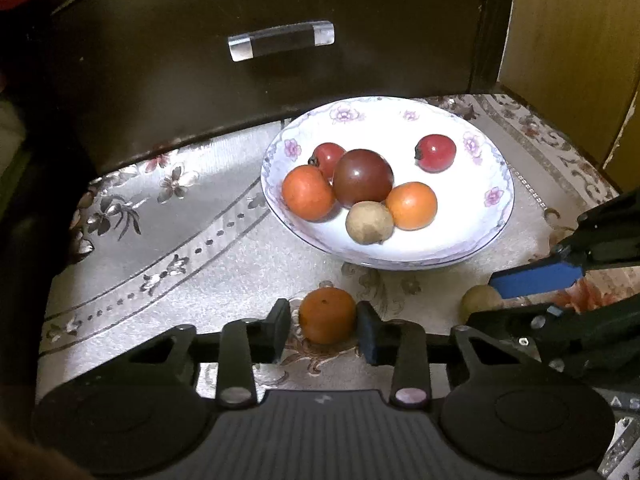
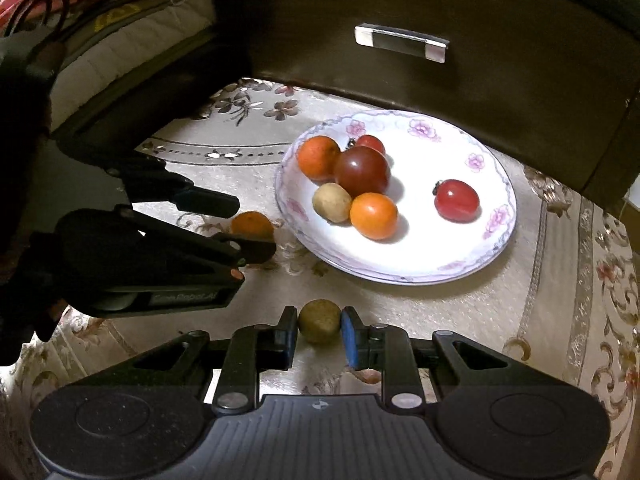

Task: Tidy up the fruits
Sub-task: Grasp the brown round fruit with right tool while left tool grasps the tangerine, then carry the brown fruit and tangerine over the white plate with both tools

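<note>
A white floral plate (image 1: 496,184) (image 2: 492,232) holds several fruits: two red tomatoes, a dark tomato (image 1: 362,178), two orange fruits and a tan longan (image 1: 369,222). My left gripper (image 1: 324,322) has an orange fruit (image 1: 327,320) (image 2: 252,225) between its fingers on the tablecloth, right finger touching it, a small gap on the left. My right gripper (image 2: 319,326) is shut on a tan longan (image 2: 319,321) (image 1: 478,300) on the cloth, in front of the plate.
A dark cabinet drawer with a clear handle (image 1: 280,40) (image 2: 402,42) stands right behind the plate. The patterned tablecloth (image 1: 160,240) covers the table. Bedding (image 2: 120,48) lies at the far left.
</note>
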`<move>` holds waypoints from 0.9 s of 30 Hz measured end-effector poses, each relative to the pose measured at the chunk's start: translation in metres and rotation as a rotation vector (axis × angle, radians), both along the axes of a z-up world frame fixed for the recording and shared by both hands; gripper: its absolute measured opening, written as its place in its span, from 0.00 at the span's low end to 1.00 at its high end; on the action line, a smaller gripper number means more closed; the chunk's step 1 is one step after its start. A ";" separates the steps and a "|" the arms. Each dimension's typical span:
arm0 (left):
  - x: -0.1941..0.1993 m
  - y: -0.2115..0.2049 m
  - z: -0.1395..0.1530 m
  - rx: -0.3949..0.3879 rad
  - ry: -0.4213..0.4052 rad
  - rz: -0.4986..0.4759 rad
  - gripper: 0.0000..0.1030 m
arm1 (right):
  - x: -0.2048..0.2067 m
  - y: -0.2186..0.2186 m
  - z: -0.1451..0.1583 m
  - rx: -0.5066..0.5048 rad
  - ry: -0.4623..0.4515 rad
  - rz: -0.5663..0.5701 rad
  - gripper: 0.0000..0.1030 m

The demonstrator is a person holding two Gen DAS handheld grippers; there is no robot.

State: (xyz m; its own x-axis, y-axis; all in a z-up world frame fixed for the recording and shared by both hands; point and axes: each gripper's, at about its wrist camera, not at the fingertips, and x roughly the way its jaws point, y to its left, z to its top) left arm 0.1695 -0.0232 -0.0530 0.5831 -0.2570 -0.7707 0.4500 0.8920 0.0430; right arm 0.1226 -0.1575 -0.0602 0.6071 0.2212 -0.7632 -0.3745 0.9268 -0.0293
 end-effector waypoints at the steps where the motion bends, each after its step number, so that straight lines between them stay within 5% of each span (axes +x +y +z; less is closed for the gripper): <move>1: 0.001 0.000 0.000 -0.003 0.005 -0.002 0.37 | 0.001 -0.002 0.000 0.001 0.001 -0.006 0.20; 27: -0.087 -0.024 0.032 0.025 0.007 -0.076 0.35 | -0.049 -0.016 0.012 -0.057 -0.029 -0.094 0.19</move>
